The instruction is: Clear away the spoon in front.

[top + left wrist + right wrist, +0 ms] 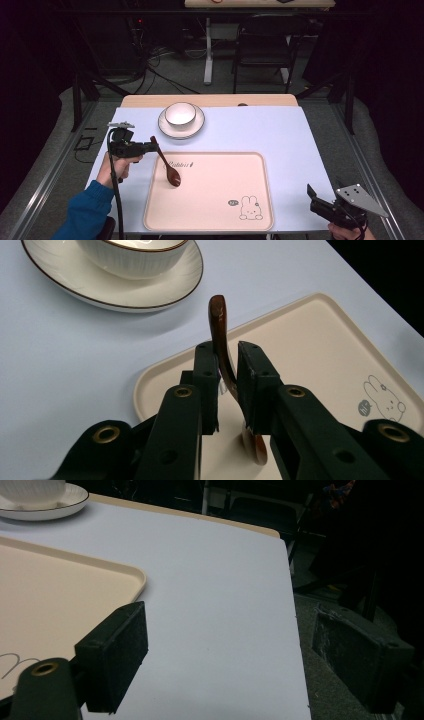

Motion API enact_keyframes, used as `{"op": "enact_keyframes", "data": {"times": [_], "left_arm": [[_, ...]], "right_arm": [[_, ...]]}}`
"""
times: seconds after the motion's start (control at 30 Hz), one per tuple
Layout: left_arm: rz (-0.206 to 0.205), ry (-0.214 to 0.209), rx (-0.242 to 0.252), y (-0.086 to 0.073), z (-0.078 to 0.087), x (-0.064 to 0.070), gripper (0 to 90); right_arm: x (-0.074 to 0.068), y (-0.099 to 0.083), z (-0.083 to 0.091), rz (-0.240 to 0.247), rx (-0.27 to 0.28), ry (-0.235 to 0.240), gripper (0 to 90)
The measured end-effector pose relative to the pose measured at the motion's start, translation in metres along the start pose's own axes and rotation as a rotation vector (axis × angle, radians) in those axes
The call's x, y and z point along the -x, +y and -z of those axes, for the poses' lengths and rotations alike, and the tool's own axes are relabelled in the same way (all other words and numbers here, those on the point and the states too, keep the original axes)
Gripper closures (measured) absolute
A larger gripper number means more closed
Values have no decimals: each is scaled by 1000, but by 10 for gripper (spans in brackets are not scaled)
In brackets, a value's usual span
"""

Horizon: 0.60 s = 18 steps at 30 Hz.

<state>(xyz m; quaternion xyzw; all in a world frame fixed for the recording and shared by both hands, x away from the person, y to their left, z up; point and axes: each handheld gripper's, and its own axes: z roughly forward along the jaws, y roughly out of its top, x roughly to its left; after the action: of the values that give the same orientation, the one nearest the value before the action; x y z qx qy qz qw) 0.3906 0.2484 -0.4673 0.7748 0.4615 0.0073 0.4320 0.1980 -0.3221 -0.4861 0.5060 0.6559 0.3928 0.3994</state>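
Pale table (280,135), left tool (227,371) clamping spoon (220,335)

In the left gripper view, the bowl (132,257) is cut off at the top edge, and the spoon (220,335) bowl hides behind the jaws at bottom centre.

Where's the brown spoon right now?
In the high view, the brown spoon is at the left, its handle pinched in the left tongs, its bowl on the beige tray's near-left part, below the saucer.
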Motion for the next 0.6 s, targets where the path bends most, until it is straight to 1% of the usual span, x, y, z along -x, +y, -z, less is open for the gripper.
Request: {"op": "enact_keyframes", "data": {"times": [0.03,0.1,0.17,0.2,0.27,0.3,0.4,0.5,0.6], "left_arm": [[0,0,0,0,0,0,785],[18,1,-1,0,-2,-4,781],[26,8,0,0,-5,-6,775],[33,1,-4,0,-8,-8,770],[31,6,-4,1,-10,-9,767],[35,-1,-8,1,-11,-9,765],[28,-6,-19,2,-16,-9,758],[27,-2,-22,3,-21,-8,756],[25,-8,-36,3,-25,-8,754]], "right_arm": [[0,0,0,0,0,0,142],[0,0,0,0,0,0,142],[0,0,0,1,-2,-1,142],[-1,0,0,-2,-5,-3,142],[-1,0,0,-1,-4,-2,142],[0,0,0,-1,-4,-1,142],[0,0,0,0,-5,-2,142],[0,0,0,2,-5,-3,142],[0,0,0,0,-5,-2,142]]}}
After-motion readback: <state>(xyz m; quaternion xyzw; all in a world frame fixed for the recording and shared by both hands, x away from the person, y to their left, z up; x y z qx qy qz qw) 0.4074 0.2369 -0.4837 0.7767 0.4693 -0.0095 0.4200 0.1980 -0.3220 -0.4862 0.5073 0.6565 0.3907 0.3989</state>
